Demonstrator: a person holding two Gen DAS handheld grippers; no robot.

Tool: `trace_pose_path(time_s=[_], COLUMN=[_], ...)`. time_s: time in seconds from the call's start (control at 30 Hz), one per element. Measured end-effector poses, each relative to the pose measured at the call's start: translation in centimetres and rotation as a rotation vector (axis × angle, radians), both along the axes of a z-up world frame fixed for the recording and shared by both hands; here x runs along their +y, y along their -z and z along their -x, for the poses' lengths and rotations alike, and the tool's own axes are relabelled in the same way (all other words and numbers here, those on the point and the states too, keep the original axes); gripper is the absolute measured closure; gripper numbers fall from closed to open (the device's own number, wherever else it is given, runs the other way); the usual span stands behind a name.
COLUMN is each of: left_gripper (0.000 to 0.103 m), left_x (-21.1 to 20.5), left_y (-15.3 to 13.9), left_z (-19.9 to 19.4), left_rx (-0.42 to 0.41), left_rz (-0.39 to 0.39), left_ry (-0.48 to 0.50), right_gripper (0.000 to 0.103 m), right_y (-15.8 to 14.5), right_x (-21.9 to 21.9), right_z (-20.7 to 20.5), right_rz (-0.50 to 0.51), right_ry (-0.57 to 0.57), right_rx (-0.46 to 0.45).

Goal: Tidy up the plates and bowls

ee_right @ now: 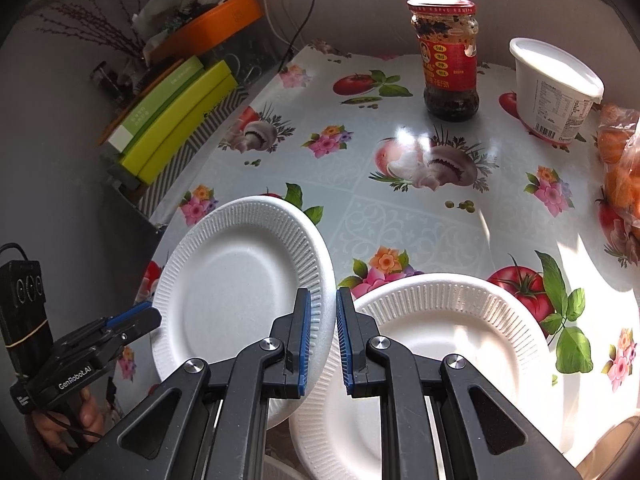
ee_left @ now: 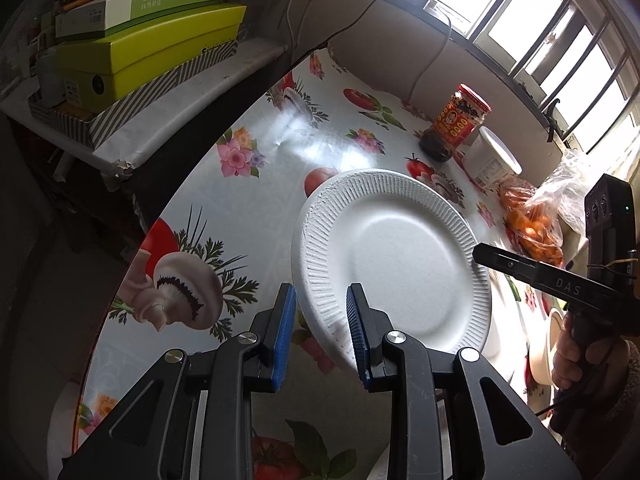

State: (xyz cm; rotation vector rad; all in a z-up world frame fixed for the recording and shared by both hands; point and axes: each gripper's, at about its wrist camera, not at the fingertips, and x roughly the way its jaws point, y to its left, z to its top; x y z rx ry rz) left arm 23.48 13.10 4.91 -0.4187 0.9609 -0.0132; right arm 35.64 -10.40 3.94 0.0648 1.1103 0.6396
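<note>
Closest thing to my lens is the right gripper (ee_right: 322, 336), blue pads pinched in on the near-right rim of a white foam plate (ee_right: 240, 284). There's only a sliver of gap, filled by the rim, so I'd call it clamped on. The plate is lifted and tilted, its left edge higher, not lying on the table (ee_right: 400, 216).

From the other side, the left gripper (ee_left: 320, 332) straddles the near rim of the same plate (ee_left: 390, 256). Its pads are spread wider than the rim is thick. The right-hand pad looks to be against the foam and the left one sits just off the edge, so I'd say it's loosely around it, not properly gripping. Honestly can't tell if it's bearing any weight.

My guess at why two grippers: foam is floppy and light, so one pinch holds it while the other steadies it for a handover.

A second foam plate (ee_right: 440, 344) lies flat on the table just right of the lifted one, partly under it. That's the likely stacking target.

Far side of the table has a chili sauce jar (ee_right: 448, 60), a white tub (ee_right: 554, 84) and a bag of oranges (ee_right: 622, 168) at the right edge, all well clear of the plates.
</note>
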Motion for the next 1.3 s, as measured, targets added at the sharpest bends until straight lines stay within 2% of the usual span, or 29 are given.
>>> trace_pose_path(time_s=[0.57,1.3], left_gripper=[0.075,0.075], left_x=[-1.2,-3.4], left_y=[-0.9,-0.5], left_z=[3.3,8.0], left_rx=[-0.02,-0.023], left_rz=[-0.007,0.002], left_ry=[0.029,0.079], right_gripper=[0.09,0.09], right_y=[-0.9,-0.9], right_x=[-2.0,-5.1], right_z=[4.0,9.9], right_rz=[-0.014,-0.028], right_ry=[0.013,0.039], right_rx=[-0.007,-0.006])
